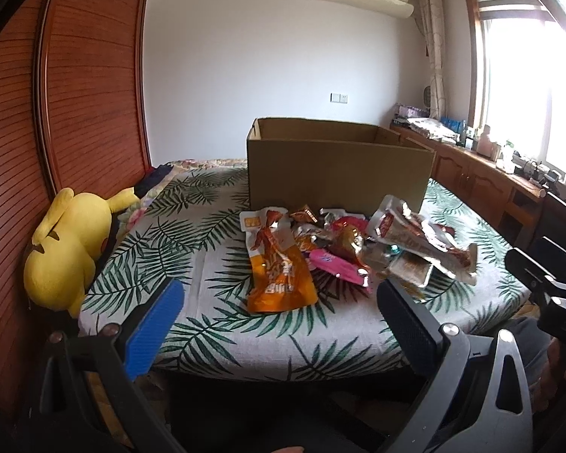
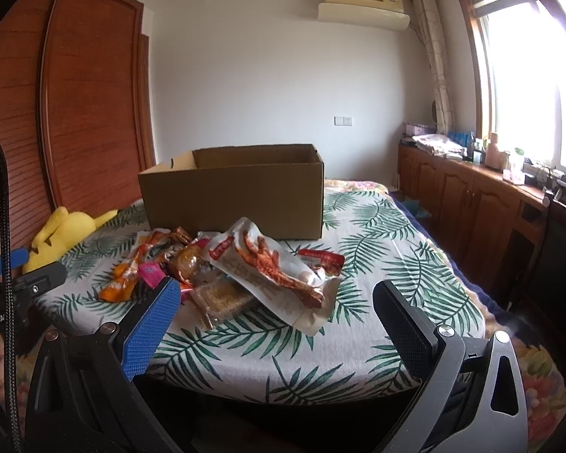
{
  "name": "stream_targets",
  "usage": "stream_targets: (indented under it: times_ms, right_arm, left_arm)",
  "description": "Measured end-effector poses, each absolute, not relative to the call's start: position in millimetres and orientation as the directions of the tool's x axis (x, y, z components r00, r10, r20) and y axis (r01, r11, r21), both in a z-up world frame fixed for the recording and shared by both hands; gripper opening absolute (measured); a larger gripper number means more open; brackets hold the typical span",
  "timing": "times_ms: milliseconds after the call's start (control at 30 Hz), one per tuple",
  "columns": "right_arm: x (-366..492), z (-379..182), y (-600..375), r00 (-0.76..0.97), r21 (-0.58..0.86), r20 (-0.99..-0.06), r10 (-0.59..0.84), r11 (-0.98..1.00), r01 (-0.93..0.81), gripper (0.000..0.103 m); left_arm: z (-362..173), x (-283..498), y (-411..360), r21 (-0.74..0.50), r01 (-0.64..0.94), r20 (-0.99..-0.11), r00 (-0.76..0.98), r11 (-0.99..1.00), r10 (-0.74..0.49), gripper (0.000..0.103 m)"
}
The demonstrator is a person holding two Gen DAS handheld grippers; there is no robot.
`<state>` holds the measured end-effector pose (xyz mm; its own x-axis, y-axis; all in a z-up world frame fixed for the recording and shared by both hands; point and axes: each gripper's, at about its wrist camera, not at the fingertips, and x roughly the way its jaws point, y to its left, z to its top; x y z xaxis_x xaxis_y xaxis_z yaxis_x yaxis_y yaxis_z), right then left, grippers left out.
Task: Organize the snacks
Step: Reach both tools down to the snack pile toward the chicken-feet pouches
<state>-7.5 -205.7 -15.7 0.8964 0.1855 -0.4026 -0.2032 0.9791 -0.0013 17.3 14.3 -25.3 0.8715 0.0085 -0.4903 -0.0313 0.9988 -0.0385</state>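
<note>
Bed: leaf-print cover [image 2: 377, 234], carrying the box and snacks.
Cardboard box [image 1: 339, 173]: open-topped, upright toward the far edge of the bed.
Plush toy [image 1: 64, 249]: yellow, lying at the left edge.
Snack pile [image 1: 343, 249]: heaped just in front of the box; orange pouch [image 1: 279, 275] nearest the front edge, chicken-foot packet [image 2: 275, 268] on the right.
Left gripper [image 1: 279, 302]: fingers spread wide, holding nothing, short of the pile.
Right gripper [image 2: 275, 302]: fingers spread wide, holding nothing.

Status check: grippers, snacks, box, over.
Left gripper and right gripper open, empty. Mixed foil snack packets piled before open brown cardboard box. Nothing blocking.
</note>
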Motion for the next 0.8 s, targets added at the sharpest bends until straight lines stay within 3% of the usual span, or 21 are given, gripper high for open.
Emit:
stream_targets:
  times_ms: [300, 800]
  right_arm:
    - [13.8, -29.1, -203.6, 0.881, -0.021, -0.427, 0.204, 0.972, -0.235, 0.103]
    - [77.1, -34.5, -204.5, 0.825, -0.040, -0.490, 0.283, 0.938, -0.345, 0.102]
  left_arm:
    - [-40.3, 46.4, 33.7, -0.034, -0.048, -0.537, 0.843, 0.998, 0.022, 0.103]
    - [-52.6, 120.9, 43.4, -0.087, 0.039, -0.642, 0.762, 0.995, -0.086, 0.100]
